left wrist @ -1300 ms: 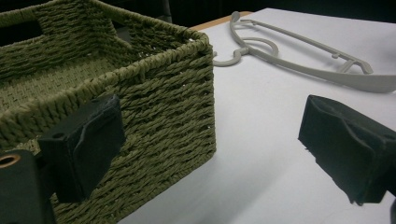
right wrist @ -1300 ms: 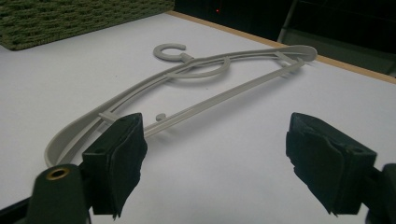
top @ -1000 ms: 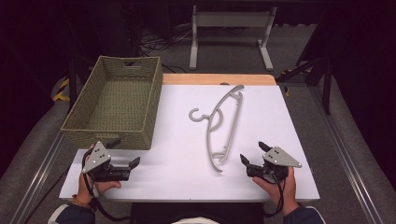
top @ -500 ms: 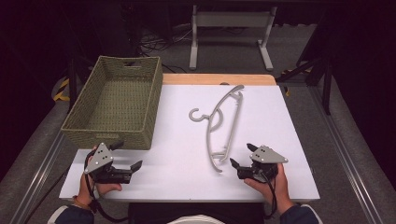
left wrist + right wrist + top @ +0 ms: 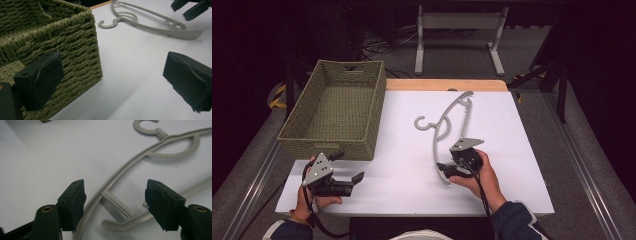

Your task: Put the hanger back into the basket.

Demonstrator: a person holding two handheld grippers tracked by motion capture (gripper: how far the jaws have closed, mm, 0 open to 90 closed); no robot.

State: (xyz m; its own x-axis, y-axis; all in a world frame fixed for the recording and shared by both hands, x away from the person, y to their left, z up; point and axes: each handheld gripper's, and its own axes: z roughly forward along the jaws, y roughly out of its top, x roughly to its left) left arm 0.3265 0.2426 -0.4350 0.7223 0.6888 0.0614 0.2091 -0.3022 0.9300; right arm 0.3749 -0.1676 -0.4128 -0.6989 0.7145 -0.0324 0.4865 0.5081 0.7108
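- Left gripper (image 5: pixel 356 177): black body, topped by a grey three-cornered plate dotted with small dark holes; a black cable is looped from its rear beneath the hand.
- Left hand (image 5: pixel 314 197): a thin band is seen at the wrist; a dark blue sleeve with a pale patch is worn.
- Right gripper (image 5: pixel 441 169): black, the same grey plate mounted on top; a black cable is trailed back along the forearm.
- Right hand (image 5: pixel 479 175): dark blue sleeve with lighter blue trim at the cuff.
- Jaws: black, blocky, faced with matte ridged pads; brass-coloured screw eyelets are noted at the bases in the right gripper view.
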